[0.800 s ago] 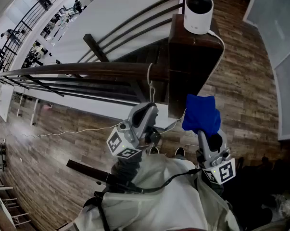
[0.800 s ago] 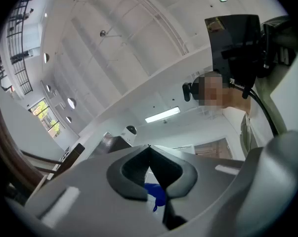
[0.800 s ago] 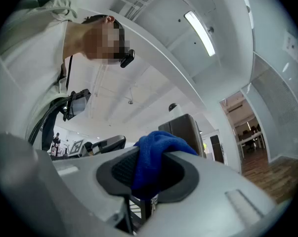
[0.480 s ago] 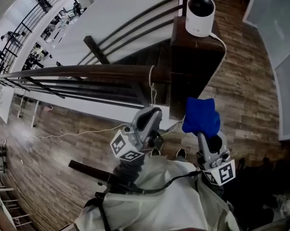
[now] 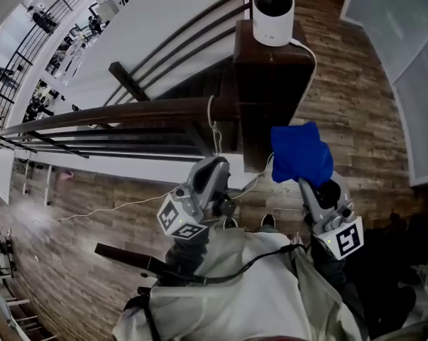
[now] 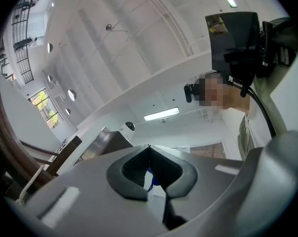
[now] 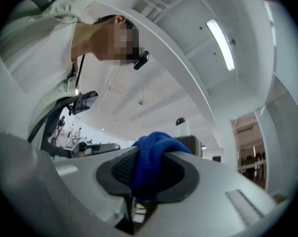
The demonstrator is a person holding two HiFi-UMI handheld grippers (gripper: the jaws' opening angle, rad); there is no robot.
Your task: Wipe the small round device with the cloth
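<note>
The small round device (image 5: 272, 13) is a white cylinder with a black dome face. It stands on top of a dark wooden post (image 5: 270, 84); it also shows small and far off as the device (image 6: 130, 127) and the device (image 7: 181, 125). My right gripper (image 5: 304, 181) is shut on a bunched blue cloth (image 5: 299, 155), held below the device and in front of the post. The cloth (image 7: 156, 157) bulges out between the jaws of my right gripper (image 7: 149, 169). My left gripper (image 5: 215, 170) hangs left of the post, and this left gripper (image 6: 149, 149) holds nothing between its touching jaws.
A dark wooden handrail (image 5: 128, 109) runs left from the post, with a thin white cord (image 5: 215, 130) hanging from it. A white cable (image 5: 309, 55) leaves the device down the post's right side. Wood floor lies far below. My light jacket (image 5: 249, 290) fills the bottom.
The head view has shifted a little. My right gripper with the blue cloth has edged up and to the right against the post. The left gripper has barely moved.
</note>
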